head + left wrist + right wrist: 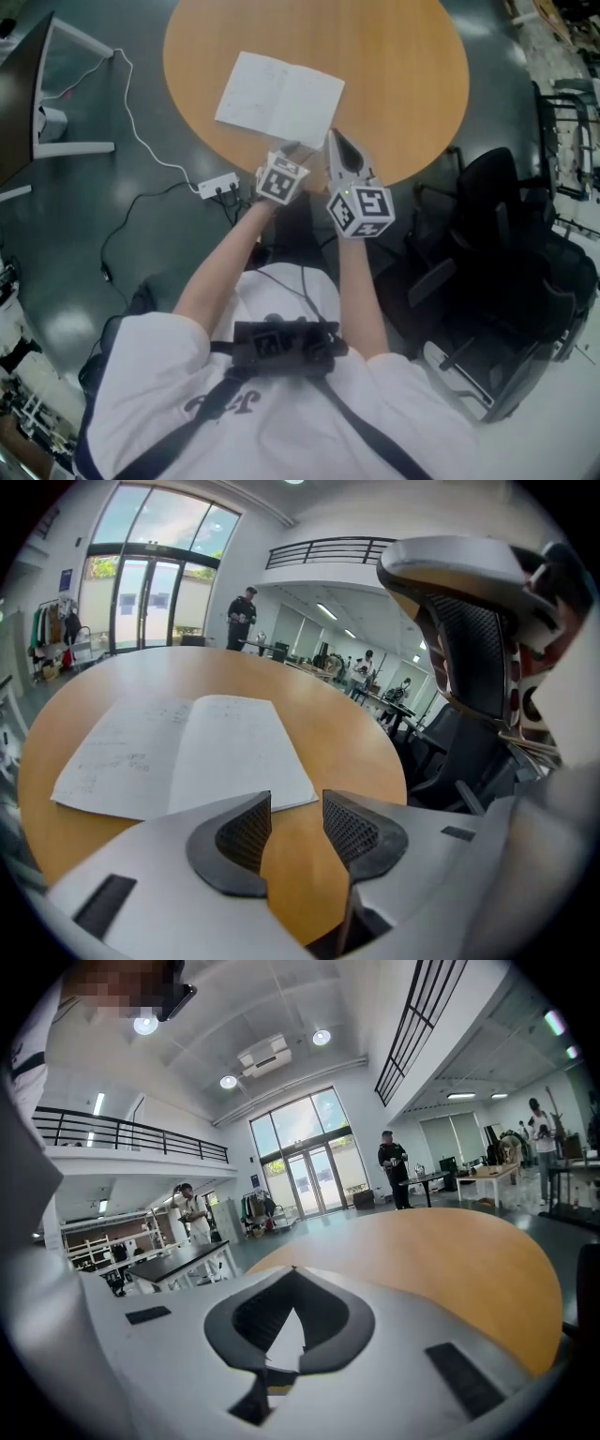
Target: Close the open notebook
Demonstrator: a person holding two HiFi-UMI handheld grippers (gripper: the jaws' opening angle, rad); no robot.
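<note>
An open white notebook (279, 97) lies flat on the round wooden table (403, 66), pages up, near the table's front edge. In the left gripper view the notebook (187, 752) lies just beyond my left gripper (296, 801), whose jaws stand apart with only bare table between them. In the head view the left gripper (292, 150) hovers at the notebook's near right corner. My right gripper (336, 141) is beside it to the right, over the table edge. Its jaws (293, 1271) meet at the tips with nothing in them, pointing across the bare table (450, 1260).
A black office chair (506, 244) stands right of the table. On the grey floor at left lie a white power strip (217, 186) with its cable and a monitor on a white stand (56, 122). Several people stand far off in the hall.
</note>
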